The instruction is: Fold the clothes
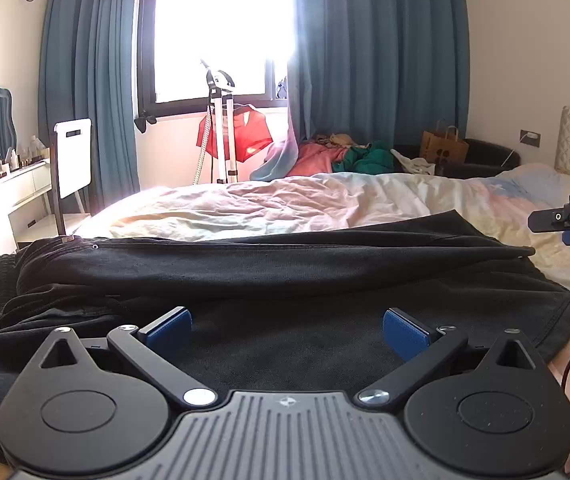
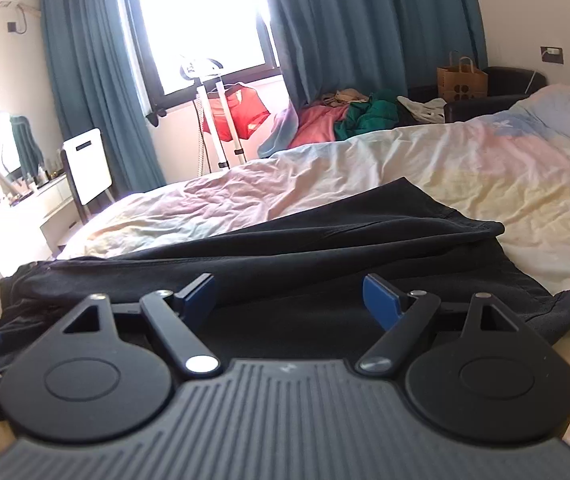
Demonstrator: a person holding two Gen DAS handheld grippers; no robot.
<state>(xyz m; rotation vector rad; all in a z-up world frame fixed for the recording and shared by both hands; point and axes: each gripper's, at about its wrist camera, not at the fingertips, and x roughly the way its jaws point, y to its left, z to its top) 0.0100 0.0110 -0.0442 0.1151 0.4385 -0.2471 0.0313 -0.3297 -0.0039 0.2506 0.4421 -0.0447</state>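
Left wrist: black garment (image 1: 285, 272) beneath parted tongs (image 1: 287, 330)

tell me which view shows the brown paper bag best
The right wrist view: the brown paper bag stands unobstructed beside the dark armchair, handles and dark printed dots sharp. The left wrist view shows the same bag smaller and dimmer, its lower edge hidden behind a white cloth.

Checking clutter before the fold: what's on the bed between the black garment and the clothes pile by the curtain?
Only rumpled pastel bedsheet separates the black garment from the clothes pile; nothing else lies there. Both wrist views show it.
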